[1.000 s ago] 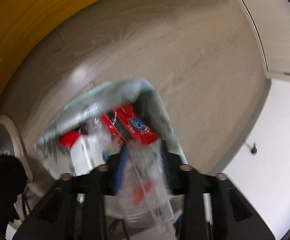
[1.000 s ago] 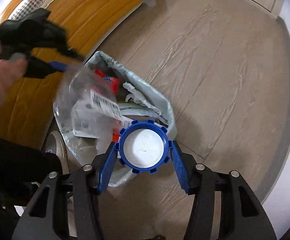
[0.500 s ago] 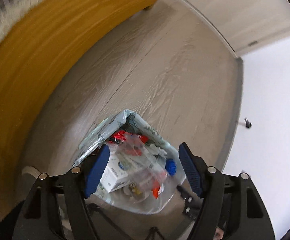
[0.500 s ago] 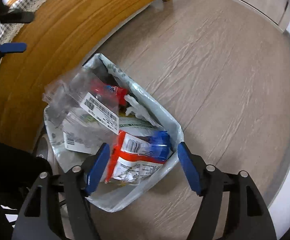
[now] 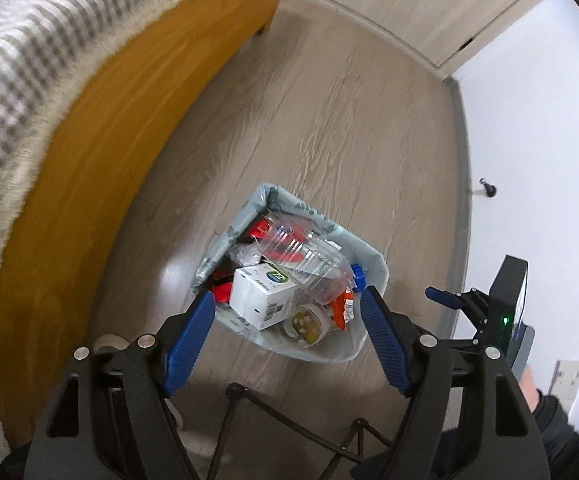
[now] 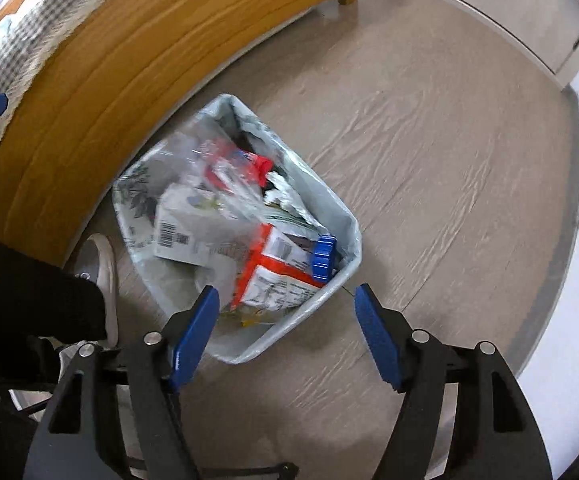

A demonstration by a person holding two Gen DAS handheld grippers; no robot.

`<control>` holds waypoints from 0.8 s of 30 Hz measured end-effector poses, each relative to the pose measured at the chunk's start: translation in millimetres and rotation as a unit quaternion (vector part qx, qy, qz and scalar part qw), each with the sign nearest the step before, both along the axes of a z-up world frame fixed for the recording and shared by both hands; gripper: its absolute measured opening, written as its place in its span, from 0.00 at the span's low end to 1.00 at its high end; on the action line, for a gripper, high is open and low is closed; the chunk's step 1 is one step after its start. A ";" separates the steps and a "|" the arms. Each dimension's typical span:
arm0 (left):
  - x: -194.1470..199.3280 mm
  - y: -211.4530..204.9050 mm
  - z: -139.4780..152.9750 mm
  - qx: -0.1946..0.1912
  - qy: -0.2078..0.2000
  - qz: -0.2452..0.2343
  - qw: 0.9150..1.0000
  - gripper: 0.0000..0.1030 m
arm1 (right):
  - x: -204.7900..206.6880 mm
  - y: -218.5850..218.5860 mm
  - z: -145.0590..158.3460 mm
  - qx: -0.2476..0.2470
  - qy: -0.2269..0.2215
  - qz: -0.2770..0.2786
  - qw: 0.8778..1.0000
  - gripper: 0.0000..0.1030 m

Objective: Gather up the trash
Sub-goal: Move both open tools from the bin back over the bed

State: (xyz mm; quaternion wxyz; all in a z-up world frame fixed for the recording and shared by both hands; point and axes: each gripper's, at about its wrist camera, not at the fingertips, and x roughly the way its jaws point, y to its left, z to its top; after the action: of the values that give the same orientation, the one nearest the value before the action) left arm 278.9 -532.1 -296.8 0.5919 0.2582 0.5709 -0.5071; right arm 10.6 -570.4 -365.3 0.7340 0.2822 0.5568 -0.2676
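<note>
Pale wood-grain floor (image 5: 329, 120) fills both of my views, with an orange-brown wooden bed frame (image 5: 101, 152) curving along the left under a grey checked cover (image 5: 17, 80). On the floor just beside that frame stands the trash bin (image 6: 341, 280), lined with a pale patterned bag and heaped full: I can make out a white carton (image 5: 263, 294) with a barcode, a crumpled clear plastic container (image 5: 309, 258), a red and white wrapper (image 6: 277, 276) and a blue ridged cap (image 6: 323, 258) near the bin's right rim. My left gripper (image 5: 289, 332) hangs above the bin, pointing steeply down; its jaws have just been opening and now stand spread, with nothing between the blue pads. My right gripper (image 6: 285, 328) is also over the bin's near edge, its jaws spread and empty, having widened a moment ago. A light shoe (image 6: 103, 264) and a dark trouser leg (image 6: 29, 288) sit left of the bin.
</note>
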 end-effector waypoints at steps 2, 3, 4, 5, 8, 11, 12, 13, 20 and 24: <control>6.2 13.9 18.0 -0.018 -0.010 0.004 1.000 0.70 | 9.5 2.8 13.8 -0.012 0.005 0.009 1.000 0.65; 11.2 22.2 27.5 -0.028 -0.016 0.009 0.999 0.70 | 16.5 4.5 21.6 -0.020 0.010 0.013 1.000 0.65; 17.5 31.2 36.8 -0.040 -0.021 0.017 0.999 0.70 | 24.2 6.1 31.2 -0.031 0.013 0.018 0.999 0.65; 22.3 37.9 43.9 -0.046 -0.027 0.023 0.998 0.70 | 31.0 8.1 39.8 -0.041 0.012 0.024 0.999 0.66; 41.4 65.1 71.2 -0.073 -0.048 0.038 0.995 0.70 | 55.8 15.0 75.1 -0.074 0.000 0.046 0.996 0.66; 64.6 96.6 103.2 -0.103 -0.064 0.059 0.991 0.73 | 88.8 25.2 117.0 -0.116 -0.019 0.074 0.990 0.66; 73.5 108.4 114.1 -0.114 -0.072 0.067 0.989 0.73 | 100.9 28.6 129.5 -0.126 -0.027 0.084 0.988 0.66; 84.6 121.9 126.3 -0.126 -0.083 0.076 0.986 0.73 | 110.6 31.7 139.4 -0.133 -0.032 0.091 0.986 0.66; 168.3 221.7 181.5 -0.172 -0.139 0.172 0.960 0.73 | 219.7 62.4 213.7 -0.167 -0.093 0.169 0.967 0.73; 223.4 294.6 195.5 -0.166 -0.159 0.257 0.939 0.73 | 287.0 89.6 249.8 -0.169 -0.121 0.236 0.949 0.73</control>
State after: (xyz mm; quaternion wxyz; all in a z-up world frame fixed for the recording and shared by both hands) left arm 502.3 -237.5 -101.3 0.8194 0.0779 0.4237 -0.3781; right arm 297.7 -480.9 -115.5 0.8749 0.0449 0.4614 -0.1405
